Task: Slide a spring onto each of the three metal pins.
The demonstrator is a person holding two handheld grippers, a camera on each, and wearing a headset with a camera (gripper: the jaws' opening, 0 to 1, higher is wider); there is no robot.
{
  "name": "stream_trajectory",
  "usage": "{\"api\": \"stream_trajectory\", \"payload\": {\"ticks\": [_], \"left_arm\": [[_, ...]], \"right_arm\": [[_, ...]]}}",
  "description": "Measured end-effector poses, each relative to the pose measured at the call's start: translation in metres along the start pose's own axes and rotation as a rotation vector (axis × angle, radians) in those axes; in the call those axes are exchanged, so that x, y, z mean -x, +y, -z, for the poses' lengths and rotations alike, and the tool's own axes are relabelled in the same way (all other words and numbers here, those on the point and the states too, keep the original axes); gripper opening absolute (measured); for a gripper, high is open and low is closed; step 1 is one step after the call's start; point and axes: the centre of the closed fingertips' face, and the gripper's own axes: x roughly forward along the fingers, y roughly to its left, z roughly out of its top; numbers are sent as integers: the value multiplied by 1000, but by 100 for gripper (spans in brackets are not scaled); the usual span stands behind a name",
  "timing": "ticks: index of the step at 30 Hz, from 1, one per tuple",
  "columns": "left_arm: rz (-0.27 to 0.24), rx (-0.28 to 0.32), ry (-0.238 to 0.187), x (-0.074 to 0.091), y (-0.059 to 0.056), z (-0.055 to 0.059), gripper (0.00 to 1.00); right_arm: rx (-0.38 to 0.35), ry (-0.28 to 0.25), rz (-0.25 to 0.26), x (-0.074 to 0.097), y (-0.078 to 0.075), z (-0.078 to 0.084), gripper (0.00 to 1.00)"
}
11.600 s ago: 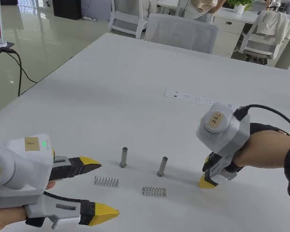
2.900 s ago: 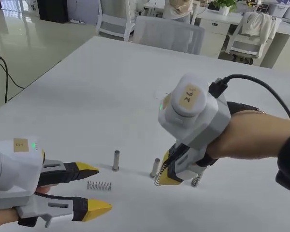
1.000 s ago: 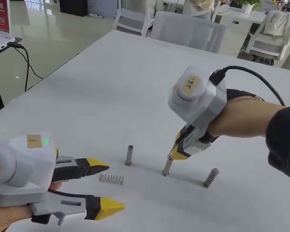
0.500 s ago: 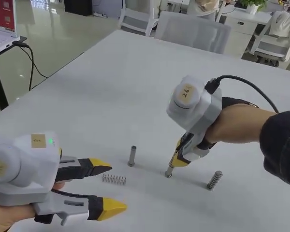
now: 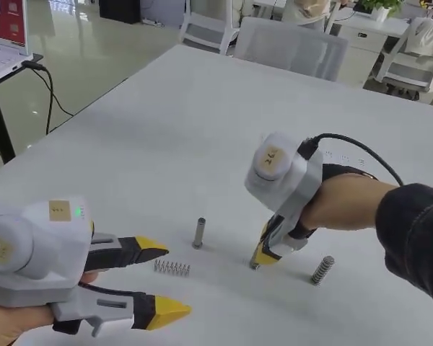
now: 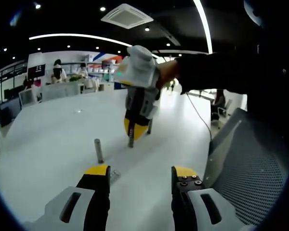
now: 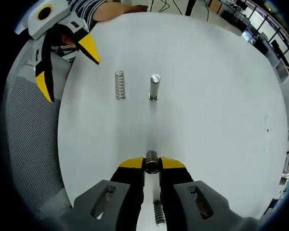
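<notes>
One spring sits on the middle pin, clamped between the right gripper's yellow tips. On one side stands a spring-fitted pin, on the other a bare pin — a loose spring lies near it on the white table. The left gripper hovers nearby, jaws apart.

three silver coiled wire springs: flat spring, upright spring, held spring. two grey metal cylinder pins in sight: bare pin, middle pin. two yellow-tipped grippers: left gripper, right gripper.
</notes>
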Motion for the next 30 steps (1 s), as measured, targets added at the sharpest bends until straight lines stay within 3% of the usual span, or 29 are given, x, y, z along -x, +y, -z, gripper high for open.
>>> {"api": "stream_trajectory", "payload": {"ticks": [14,23,30], "left_arm": [[-2,2,-4,0,-1,0,45],[0,-1,-2,0,-2,0,45],[0,-2,-2,0,-2,0,44]], "right_arm": [[15,7,-1,-5,3,3,9],[29,-12,7,-1,3,2,17],[73,-57,46,13,4,-17,21]]}}
